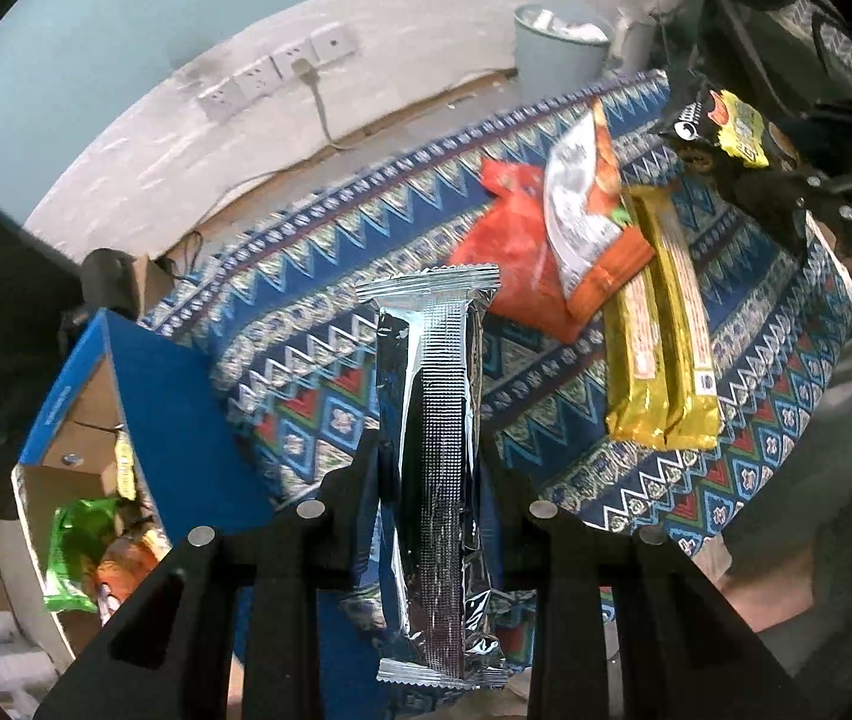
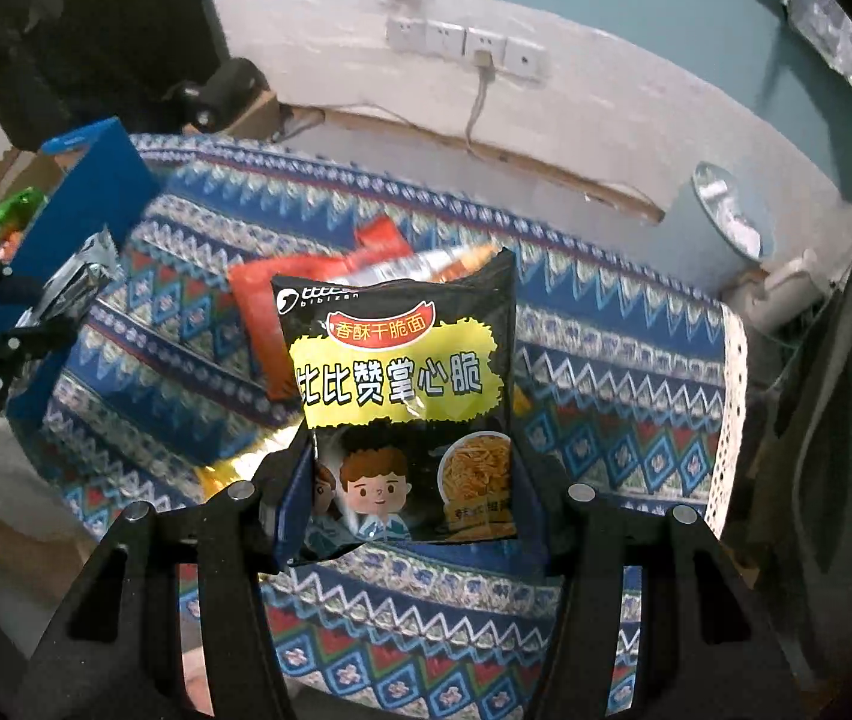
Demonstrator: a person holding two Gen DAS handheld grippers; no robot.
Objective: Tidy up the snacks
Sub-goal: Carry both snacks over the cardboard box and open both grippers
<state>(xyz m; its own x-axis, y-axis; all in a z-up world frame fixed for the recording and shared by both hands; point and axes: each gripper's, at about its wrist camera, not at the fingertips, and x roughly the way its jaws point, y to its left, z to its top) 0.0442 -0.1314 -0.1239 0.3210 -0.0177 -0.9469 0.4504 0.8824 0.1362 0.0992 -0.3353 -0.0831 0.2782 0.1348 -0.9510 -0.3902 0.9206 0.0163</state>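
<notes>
My left gripper (image 1: 431,456) is shut on a long silver foil snack pack (image 1: 433,420) and holds it upright above the patterned tablecloth (image 1: 318,300). My right gripper (image 2: 411,468) is shut on a black and yellow noodle snack bag (image 2: 405,390), held above the cloth; that bag also shows in the left wrist view (image 1: 720,132). On the cloth lie a red bag (image 1: 504,240), an orange and white bag (image 1: 588,210) on top of it, and a gold pack (image 1: 663,330). A blue cardboard box (image 1: 144,396) at the table's left end holds a green bag (image 1: 75,546) and other snacks.
A grey bin (image 1: 558,54) stands against the wall behind the table. Wall sockets (image 1: 282,72) with a plugged cable sit above the skirting. A dark chair (image 2: 834,372) is to the right of the table. The left gripper with the foil pack shows in the right wrist view (image 2: 60,294).
</notes>
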